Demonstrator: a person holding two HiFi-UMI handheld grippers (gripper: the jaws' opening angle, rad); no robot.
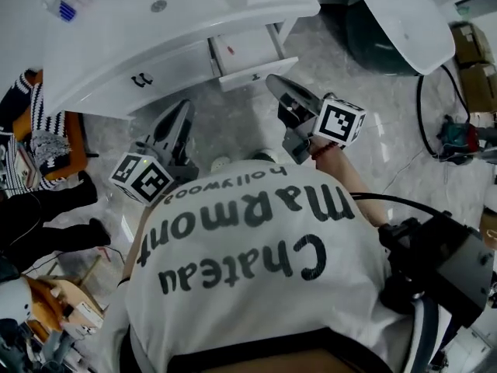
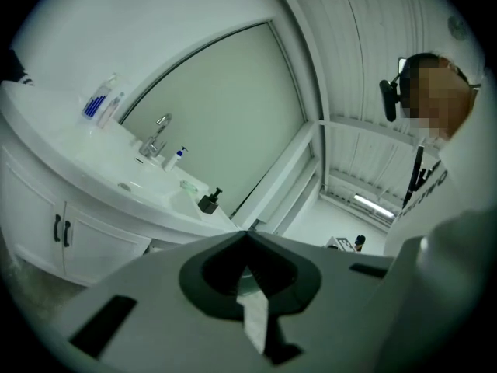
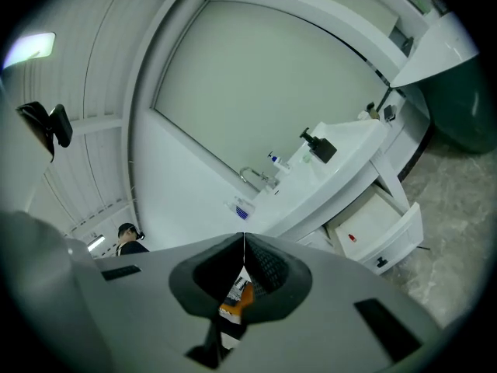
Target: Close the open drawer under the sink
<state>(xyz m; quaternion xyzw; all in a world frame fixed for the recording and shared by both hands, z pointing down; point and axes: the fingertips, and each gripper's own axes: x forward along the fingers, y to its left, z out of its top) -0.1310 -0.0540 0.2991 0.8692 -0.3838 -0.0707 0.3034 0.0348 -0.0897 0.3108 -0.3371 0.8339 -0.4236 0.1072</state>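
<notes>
Head view, right claw [image 1: 276, 85] closed, pointing at open drawer [image 1: 245, 51]

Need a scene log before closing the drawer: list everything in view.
Curved vanity cabinet with sink: one, white, head view's upper left.
Open drawer: one, white, vanity's right end.
Small item: one, red, inside the drawer.
Metal faucet: one, silver, on the countertop.
Square soap dispenser: one, black, on the countertop.
Door handles: two, black, vanity front.
Rounded tub: one, white, dark underside, right of vanity.
Cable: one, black, floor at right.
Left gripper: one, grey, shut, empty, facing the vanity.
Right gripper: one, grey, shut, empty, near the drawer front.
</notes>
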